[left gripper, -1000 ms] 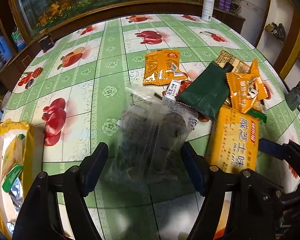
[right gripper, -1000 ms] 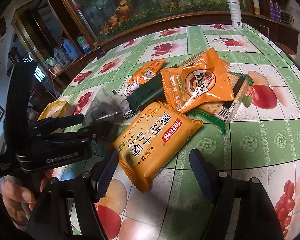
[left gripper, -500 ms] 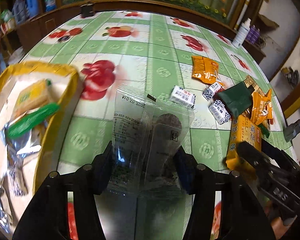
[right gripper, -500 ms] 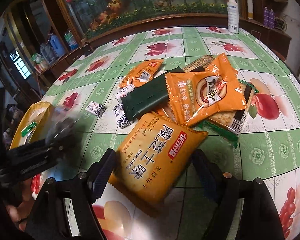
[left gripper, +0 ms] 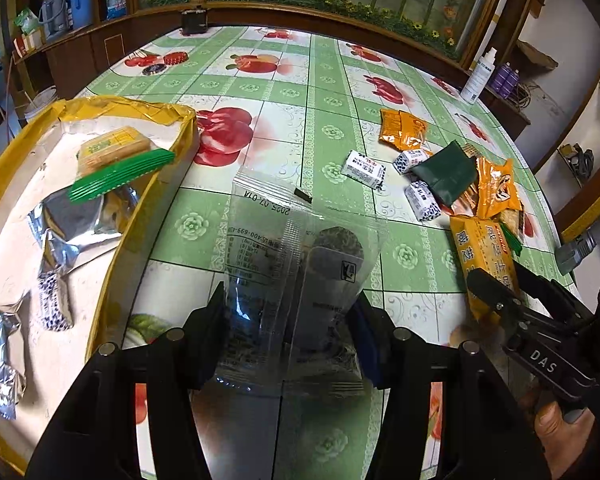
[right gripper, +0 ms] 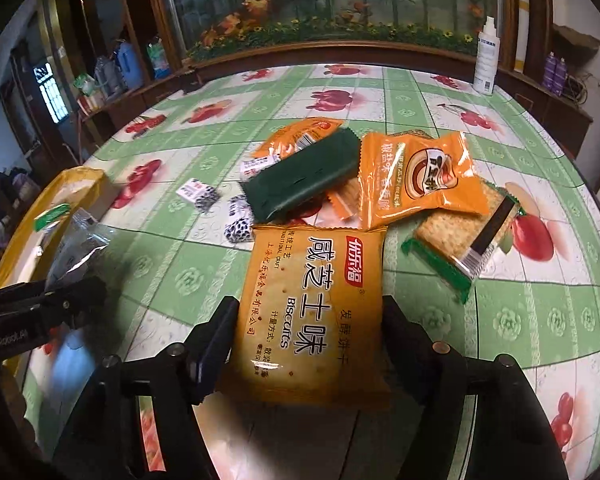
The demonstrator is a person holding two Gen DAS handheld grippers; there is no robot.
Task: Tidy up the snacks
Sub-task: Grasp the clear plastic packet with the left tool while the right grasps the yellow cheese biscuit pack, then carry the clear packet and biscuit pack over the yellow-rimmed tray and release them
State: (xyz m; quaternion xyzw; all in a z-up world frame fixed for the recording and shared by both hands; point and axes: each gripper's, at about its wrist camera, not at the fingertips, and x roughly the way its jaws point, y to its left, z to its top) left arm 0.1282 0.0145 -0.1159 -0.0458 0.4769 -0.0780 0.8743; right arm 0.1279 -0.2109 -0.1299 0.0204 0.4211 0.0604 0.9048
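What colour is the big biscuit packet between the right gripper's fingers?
Orange-yellow with white characters and a red logo: the biscuit packet shows best in the right wrist view.

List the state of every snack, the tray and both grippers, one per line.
left gripper: shut on clear packet, lifted.
right gripper: fingers straddle yellow biscuit pack; grip unclear.
yellow tray: holds several snacks.
dark green packet: lying on the pile.
orange packet: lying on the cracker pack.
small white candies: loose on the table.
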